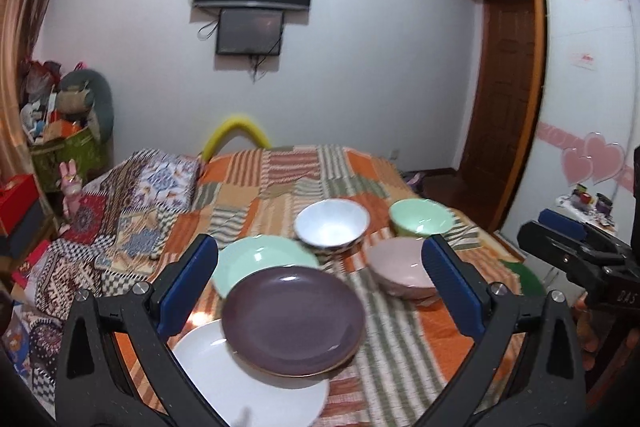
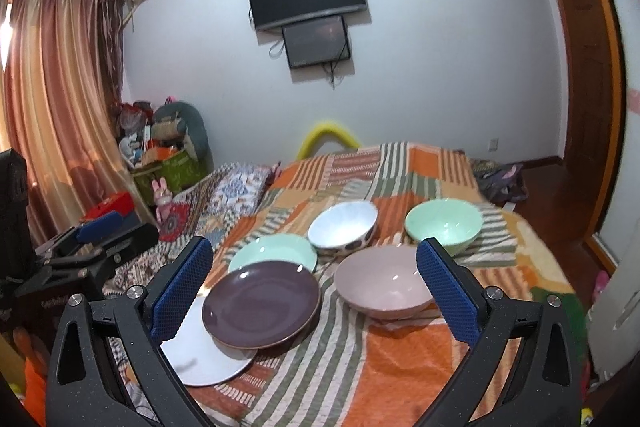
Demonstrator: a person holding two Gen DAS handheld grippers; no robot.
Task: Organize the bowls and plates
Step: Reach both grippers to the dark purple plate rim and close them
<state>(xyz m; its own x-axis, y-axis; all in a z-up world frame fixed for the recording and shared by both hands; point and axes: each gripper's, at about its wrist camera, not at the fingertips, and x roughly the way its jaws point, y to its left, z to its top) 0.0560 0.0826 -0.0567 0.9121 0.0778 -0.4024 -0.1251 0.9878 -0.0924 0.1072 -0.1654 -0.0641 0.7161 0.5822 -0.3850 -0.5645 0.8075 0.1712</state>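
Observation:
Three plates overlap on the patchwork bed cover: a purple plate [image 1: 292, 319] [image 2: 262, 303] on top, a mint green plate [image 1: 256, 259] [image 2: 274, 251] behind it and a white plate [image 1: 240, 383] [image 2: 200, 355] under its near edge. Behind and to the right stand a white bowl [image 1: 331, 223] [image 2: 342, 225], a mint green bowl [image 1: 420, 217] [image 2: 444, 223] and a pink bowl [image 1: 396, 267] [image 2: 380, 285], all upright. My left gripper [image 1: 320, 251] hovers open over the plates, nothing between its blue pads. My right gripper [image 2: 314, 249] is open too, above the purple plate and pink bowl.
The dishes lie on a bed with an orange and green striped cover [image 1: 400, 347] [image 2: 380, 367]. A folded patterned blanket [image 1: 132, 211] lies to the left. Boxes and stuffed toys [image 2: 168, 147] crowd the far left corner. A wooden door [image 1: 504, 99] stands on the right.

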